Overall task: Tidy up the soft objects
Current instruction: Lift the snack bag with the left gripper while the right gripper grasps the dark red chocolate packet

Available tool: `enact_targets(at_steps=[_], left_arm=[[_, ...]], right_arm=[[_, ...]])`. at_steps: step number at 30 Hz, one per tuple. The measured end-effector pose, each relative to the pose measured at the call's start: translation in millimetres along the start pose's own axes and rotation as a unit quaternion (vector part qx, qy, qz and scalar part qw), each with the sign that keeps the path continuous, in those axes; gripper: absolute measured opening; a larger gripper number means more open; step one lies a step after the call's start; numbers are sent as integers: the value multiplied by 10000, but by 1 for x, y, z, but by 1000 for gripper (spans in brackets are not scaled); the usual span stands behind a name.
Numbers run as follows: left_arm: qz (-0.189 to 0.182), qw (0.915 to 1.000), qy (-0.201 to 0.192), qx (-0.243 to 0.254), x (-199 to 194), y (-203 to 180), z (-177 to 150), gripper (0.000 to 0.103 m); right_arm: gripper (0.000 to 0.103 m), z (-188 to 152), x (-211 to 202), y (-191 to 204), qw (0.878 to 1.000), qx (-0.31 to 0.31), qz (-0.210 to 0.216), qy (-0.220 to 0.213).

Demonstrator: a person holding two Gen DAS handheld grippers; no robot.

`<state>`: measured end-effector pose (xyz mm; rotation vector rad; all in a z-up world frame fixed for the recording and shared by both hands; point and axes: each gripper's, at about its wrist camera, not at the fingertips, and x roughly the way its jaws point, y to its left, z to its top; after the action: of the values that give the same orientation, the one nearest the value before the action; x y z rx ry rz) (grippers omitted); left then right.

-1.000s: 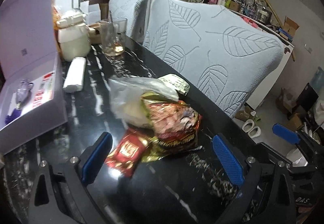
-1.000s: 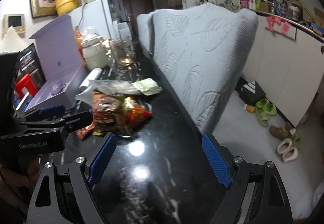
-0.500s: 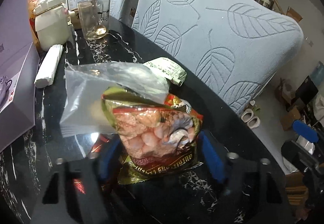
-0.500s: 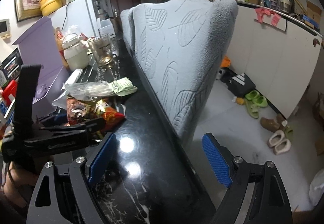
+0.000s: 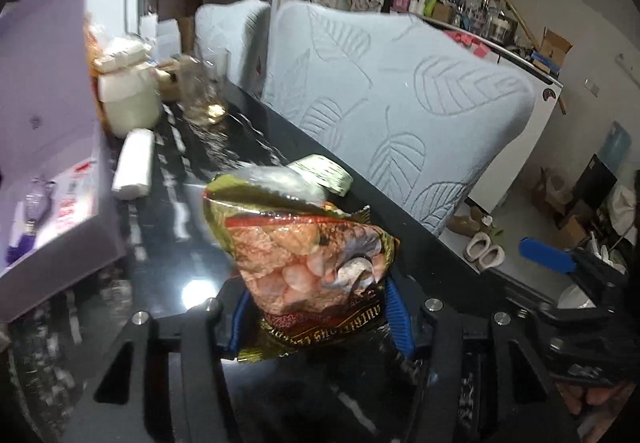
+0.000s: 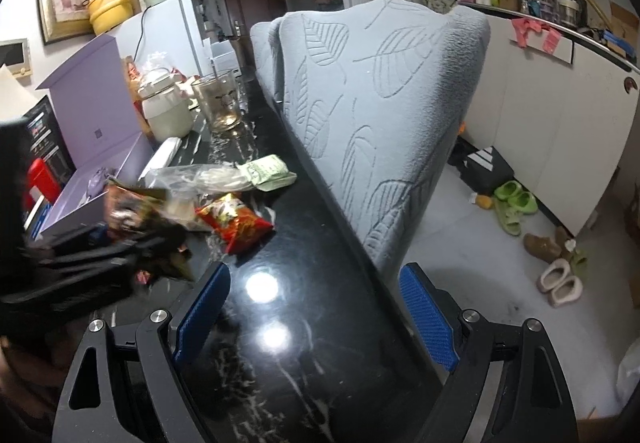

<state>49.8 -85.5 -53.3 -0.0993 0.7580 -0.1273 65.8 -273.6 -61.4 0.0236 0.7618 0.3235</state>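
The gold-and-red snack bag (image 5: 308,255) sits pinched at its lower end between the blue pads of the left gripper (image 5: 316,319), whose jaws have just been closing and now press on the crinkled foil from both sides. The bag stands up out of the grip, its top crumpled, and appears lifted clear of the black marble table (image 6: 320,323); the right wrist view, though blurred there, shows the same bag (image 6: 136,211) raised at the left edge. Left behind on the table are a small red snack packet (image 6: 236,223), a clear plastic bag (image 6: 200,179) with something pale inside, and a green-and-white packet (image 6: 268,173), all lying close together. Further back stand a glass mug (image 6: 220,103), a cream jar (image 6: 166,111), a white roll (image 5: 134,163) and an open purple box (image 5: 52,147), with leaf-patterned chair backs (image 5: 400,115) along the table's far edge.

The right gripper (image 6: 316,307) hangs over bare tabletop with its jaws wide apart and nothing between them.

The step in hand looks like carrying off the first soft item. Next comes a steady transfer to wherever the bags are gathered, keeping the squeeze light so the contents aren't crushed, while the free gripper could reach for the red packet
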Motion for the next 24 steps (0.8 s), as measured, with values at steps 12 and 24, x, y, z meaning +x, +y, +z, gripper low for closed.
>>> enact_targets(at_steps=[12, 24], left_arm=[[779, 9948, -91, -647, -50, 83, -35, 55], [1343, 9819, -193, -1323, -76, 149, -62, 54]], right_arm=[[87, -2, 28, 80, 9964, -374, 723, 216], [87, 3, 79, 153, 9931, -602, 754, 665]])
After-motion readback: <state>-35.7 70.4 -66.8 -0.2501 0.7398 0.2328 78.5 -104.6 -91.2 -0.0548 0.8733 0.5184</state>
